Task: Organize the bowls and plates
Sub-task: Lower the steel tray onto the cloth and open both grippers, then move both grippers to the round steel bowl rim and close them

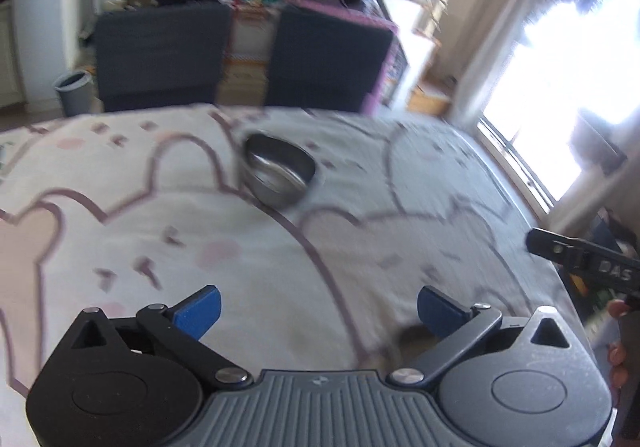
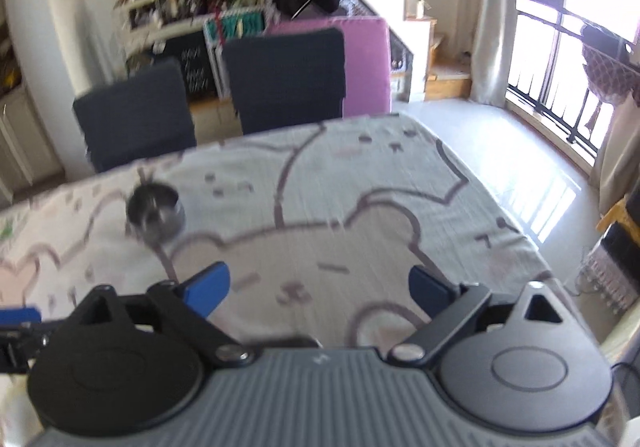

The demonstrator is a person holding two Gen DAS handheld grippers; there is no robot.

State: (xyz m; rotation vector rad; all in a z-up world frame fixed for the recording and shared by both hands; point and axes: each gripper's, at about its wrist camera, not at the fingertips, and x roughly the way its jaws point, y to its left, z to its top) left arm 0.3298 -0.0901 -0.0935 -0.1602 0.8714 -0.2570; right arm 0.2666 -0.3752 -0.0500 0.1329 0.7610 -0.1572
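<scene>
A steel bowl [image 1: 278, 171] stands upright on the bear-print tablecloth [image 1: 120, 215], well beyond my left gripper [image 1: 318, 311]. That gripper hangs above the cloth with its blue pads [image 1: 202, 311] spread wide and nothing between them. In the right wrist view the same bowl [image 2: 156, 213] sits to the far left on the cloth [image 2: 360, 207]. My right gripper [image 2: 320, 289] is open too, its blue fingers [image 2: 210, 287] far apart over bare cloth. The tip of the right gripper [image 1: 580, 259] shows at the right edge of the left wrist view, and a blue pad of the left gripper [image 2: 18, 315] shows at the left edge of the right wrist view. No plates are in view.
Two dark chairs [image 1: 160, 55] [image 1: 332, 59] stand at the table's far side, with a purple-edged panel [image 2: 368, 59] behind. A grey bin [image 1: 74, 91] is on the floor at left. A bright window [image 2: 560, 59] and the table's right edge [image 2: 500, 207] lie to the right.
</scene>
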